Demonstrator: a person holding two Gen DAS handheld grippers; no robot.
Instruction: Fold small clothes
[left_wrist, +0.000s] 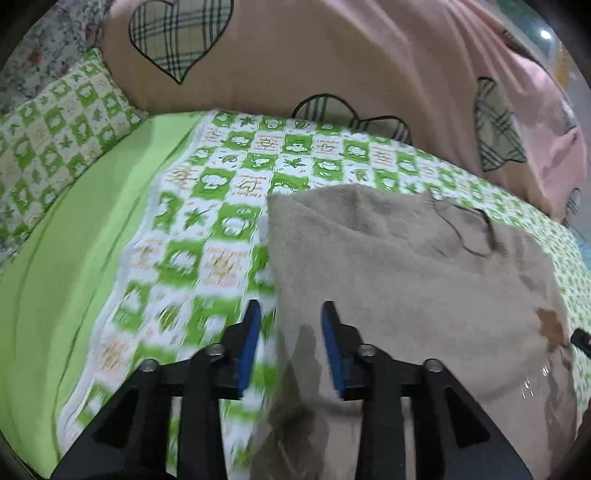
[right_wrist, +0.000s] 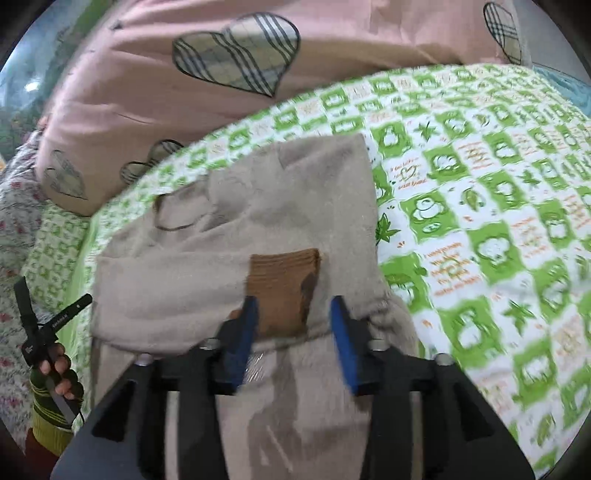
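The beige sweater lies folded on a green-and-white checked bedsheet, its near part blurred and cut off below the left wrist view. The left gripper hangs over the sweater's left edge, jaws apart, gripping nothing. A pink quilt hides the sheet's far side.

From the right wrist, the sweater's brown cuff shows between the parted, empty jaws of the right gripper. At the left edge, a hand is partly cropped.
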